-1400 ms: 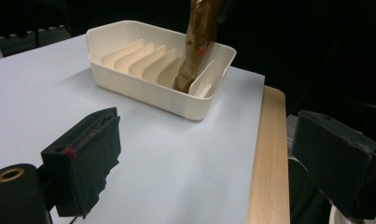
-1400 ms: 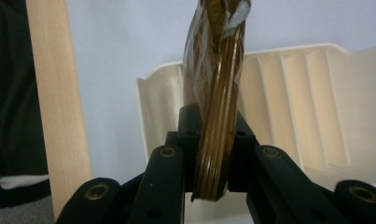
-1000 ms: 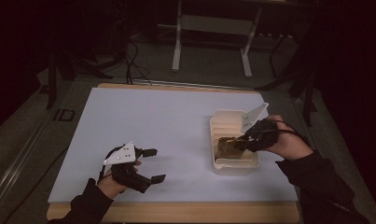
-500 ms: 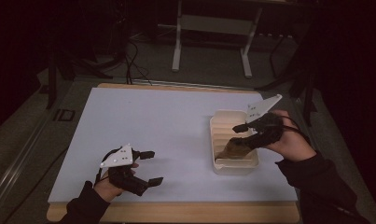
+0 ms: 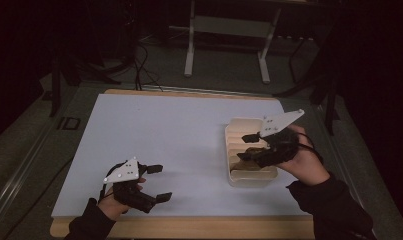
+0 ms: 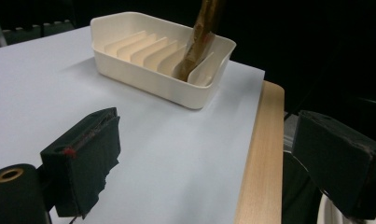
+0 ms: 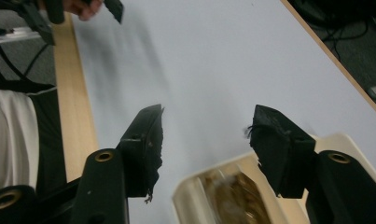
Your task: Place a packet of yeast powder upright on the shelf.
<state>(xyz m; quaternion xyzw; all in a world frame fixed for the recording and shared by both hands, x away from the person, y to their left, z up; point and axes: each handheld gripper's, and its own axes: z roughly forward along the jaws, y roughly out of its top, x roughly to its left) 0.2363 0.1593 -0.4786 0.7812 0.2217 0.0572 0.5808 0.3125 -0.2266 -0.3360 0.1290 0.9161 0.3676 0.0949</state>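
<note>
Right gripper point(image 5: 247, 146) of mine hangs just over the cream tray point(image 5: 234, 131), and its two black jaws are wide apart with nothing between them. Under it, a brown wrapped snack point(image 6: 197, 39) stands tilted in one slot at the end of the tray nearest my edge of the table point(image 5: 179, 130). From the right gripper view I can see the brown wrapper point(image 7: 234, 198) just below the jaws, inside the tray's rim.

I think the job now is making sure the snack stays put in its slot. To do that well, I should lift my gripper straight up and slowly, so a jaw does not bump the tall end and knock it over. I should keep the jaws open while I go.

My left gripper point(image 5: 159, 183) is near the front left corner of the table, well apart from the tray. Its jaws are open too, and it holds nothing. It can wait there.
</note>
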